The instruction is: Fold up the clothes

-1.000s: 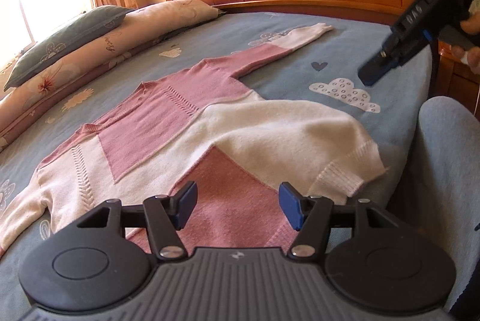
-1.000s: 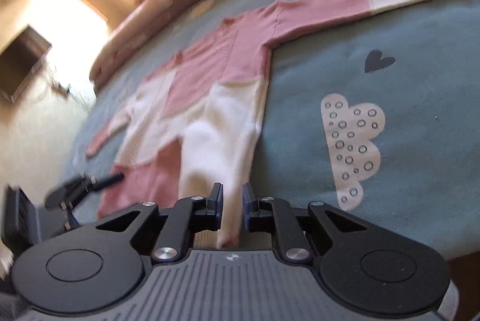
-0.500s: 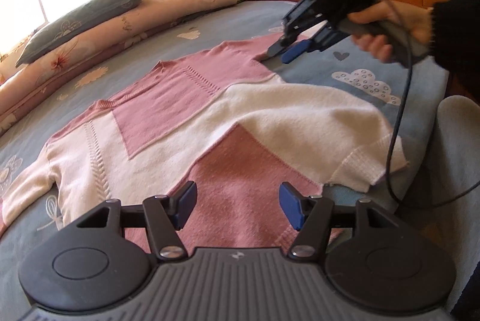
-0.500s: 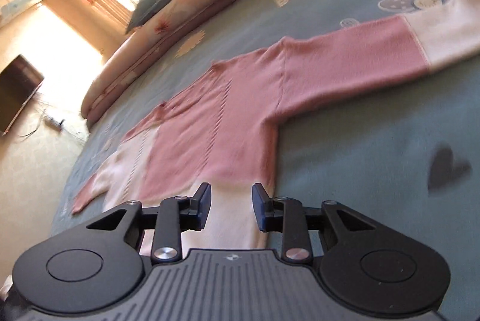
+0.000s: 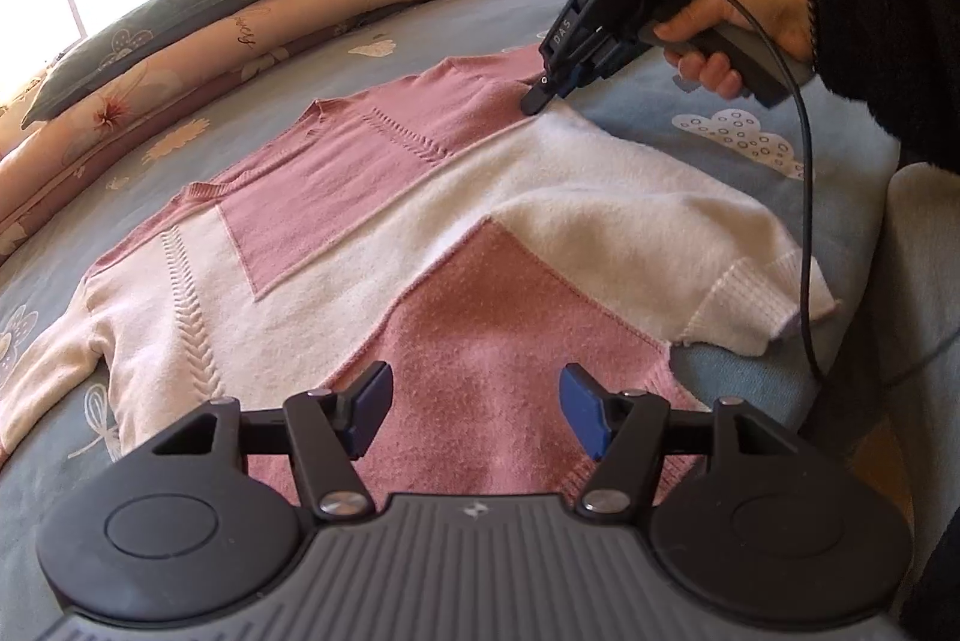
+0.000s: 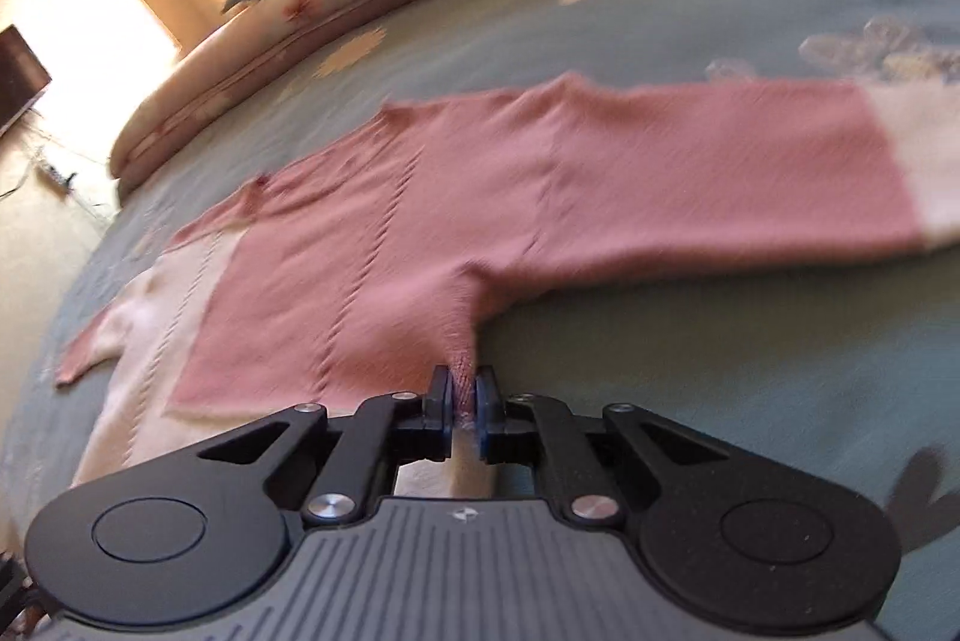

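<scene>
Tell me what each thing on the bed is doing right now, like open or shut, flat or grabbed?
Sweater: spread flat on the bed, not folded, pinched at the underarm.
Right gripper: shut on the sweater's pink knit.
Left gripper: open, above the pink hem, holding nothing.
Far sleeve: stretched straight out.
Pillows: stacked along the bed's edge.

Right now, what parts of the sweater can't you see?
- Sweater hem, left view: hidden under the left tongs.
- Far cuff, right view: cut off by the picture's edge.
- Knit under the right tongs: blurred.
- Underside: hidden against the bed.
</scene>
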### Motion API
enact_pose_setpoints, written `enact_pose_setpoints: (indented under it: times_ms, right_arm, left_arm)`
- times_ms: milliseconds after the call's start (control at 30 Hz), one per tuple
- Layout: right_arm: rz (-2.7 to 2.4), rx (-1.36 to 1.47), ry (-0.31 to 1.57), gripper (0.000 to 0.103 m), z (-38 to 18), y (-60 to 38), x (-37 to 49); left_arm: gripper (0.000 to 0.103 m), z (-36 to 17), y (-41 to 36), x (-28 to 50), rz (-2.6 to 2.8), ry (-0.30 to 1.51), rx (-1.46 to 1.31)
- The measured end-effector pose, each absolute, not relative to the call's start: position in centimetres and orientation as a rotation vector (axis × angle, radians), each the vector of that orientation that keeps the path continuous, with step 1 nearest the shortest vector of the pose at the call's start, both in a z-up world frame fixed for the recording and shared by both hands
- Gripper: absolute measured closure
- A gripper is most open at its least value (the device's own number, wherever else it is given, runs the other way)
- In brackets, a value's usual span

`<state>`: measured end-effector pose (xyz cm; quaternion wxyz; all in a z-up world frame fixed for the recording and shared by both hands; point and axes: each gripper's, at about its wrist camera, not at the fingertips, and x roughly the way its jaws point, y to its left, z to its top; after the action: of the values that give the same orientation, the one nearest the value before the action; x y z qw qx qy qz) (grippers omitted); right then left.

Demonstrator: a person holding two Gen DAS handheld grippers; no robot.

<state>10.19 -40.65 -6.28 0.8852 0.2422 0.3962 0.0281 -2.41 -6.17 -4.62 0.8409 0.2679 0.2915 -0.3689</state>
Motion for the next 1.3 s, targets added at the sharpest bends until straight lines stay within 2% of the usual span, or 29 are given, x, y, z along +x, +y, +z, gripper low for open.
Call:
enact_pose_setpoints:
  times_ms: [33, 67, 133, 233, 267, 367, 467, 567, 833, 1000, 1033, 1100, 1300]
  right_arm:
    - [0.052, 0.483, 0.829, 0.092, -5.9, -40.4, 10.0]
    - [0.046, 0.459, 0.832, 0.085, -5.5, -40.1, 9.7]
    - [0.033, 0.412, 0.837, 0.084, -4.6, -39.6, 9.2]
    - [0.112, 0.326, 0.819, 0.077, -1.5, -37.7, 6.8]
    - [0.14, 0.298, 0.812, 0.072, -0.5, -37.0, 6.0]
    - [0.242, 0.202, 0.807, 0.066, 2.3, -34.7, 3.5]
    - [0.281, 0.194, 0.887, 0.063, 1.8, -32.8, 1.1]
    - [0.262, 0.239, 0.98, 0.061, 0.4, -31.6, -1.0]
    - [0.203, 0.328, 0.947, 0.06, -0.5, -31.6, -3.9]
    - [0.166, 0.383, 0.922, 0.056, -1.1, -31.7, -5.7]
    - [0.158, 0.394, 0.917, 0.052, -1.2, -31.7, -6.1]
    - [0.183, 0.338, 0.892, 0.047, -0.2, -30.8, -5.9]
    - [0.252, 0.296, 0.87, 0.047, 0.3, -28.8, -5.3]
  left_arm:
    - [0.04, -4.6, -6.1, -2.5, -0.78, 0.616, 0.571]
    - [0.04, -4.6, -6.1, -2.6, -0.781, 0.615, 0.575]
    - [0.04, -4.6, -5.9, -2.8, -0.786, 0.611, 0.589]
    - [0.032, -4.6, -5.7, -3.7, -0.809, 0.591, 0.633]
    - [0.032, -4.6, -5.7, -4.0, -0.817, 0.585, 0.647]
    - [0.032, -4.7, -5.8, -4.9, -0.827, 0.566, 0.678]
    - [0.032, -4.6, -6.1, -5.7, -0.834, 0.55, 0.669]
    - [0.032, -4.4, -6.4, -6.6, -0.845, 0.534, 0.66]
    - [0.032, -4.7, -6.5, -7.8, -0.864, 0.53, 0.704]
    - [0.032, -5.2, -5.8, -8.6, -0.828, 0.513, 0.778]
    - [0.032, -5.1, -5.5, -8.7, -0.815, 0.506, 0.783]
    - [0.032, -4.1, -4.5, -8.4, -0.81, 0.506, 0.736]
    - [0.032, -0.1, 1.5, -2.5, -0.678, 0.599, 0.382]
